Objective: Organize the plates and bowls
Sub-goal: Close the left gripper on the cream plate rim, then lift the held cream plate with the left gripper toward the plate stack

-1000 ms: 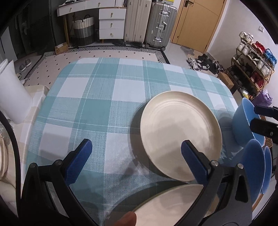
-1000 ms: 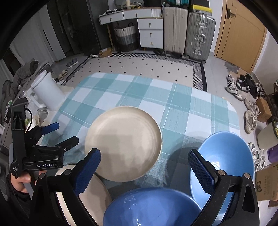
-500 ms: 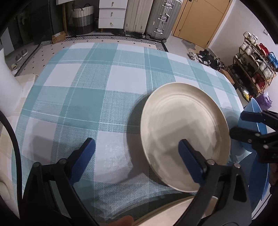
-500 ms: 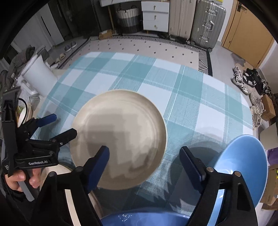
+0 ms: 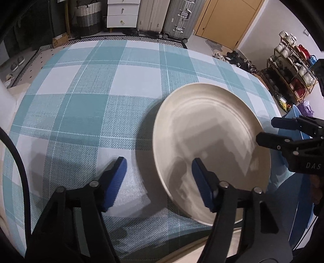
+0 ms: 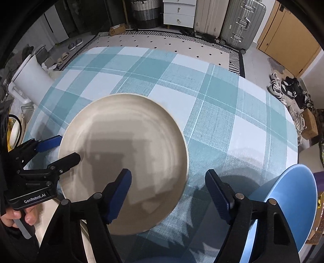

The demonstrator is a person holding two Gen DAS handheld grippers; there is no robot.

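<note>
A cream plate [image 5: 212, 141] [image 6: 125, 153] lies flat on the teal checked tablecloth [image 5: 91, 101]. My left gripper [image 5: 160, 178] [image 6: 60, 149] straddles its left rim, one blue pad over the cloth and one over the plate. The jaws are closing and the pads do not press on the plate. My right gripper [image 6: 169, 182] [image 5: 273, 131] straddles the plate's right rim in the same way, its jaws also closing with no grip. A blue bowl [image 6: 293, 198] [image 5: 299, 202] stands at the table's right edge, beside the right gripper. A second cream plate [image 6: 50, 210] shows under the left gripper.
A white cylindrical container [image 6: 30, 81] stands off the table's left side. Suitcases [image 5: 176, 18], white drawers [image 5: 123, 14] and a shoe rack [image 5: 291, 68] stand on the floor beyond. The far half of the tablecloth [image 6: 182, 81] bears nothing.
Both grippers have come down closer to the cream plate, and their jaws have narrowed around its opposite rims. The plate has not moved.
</note>
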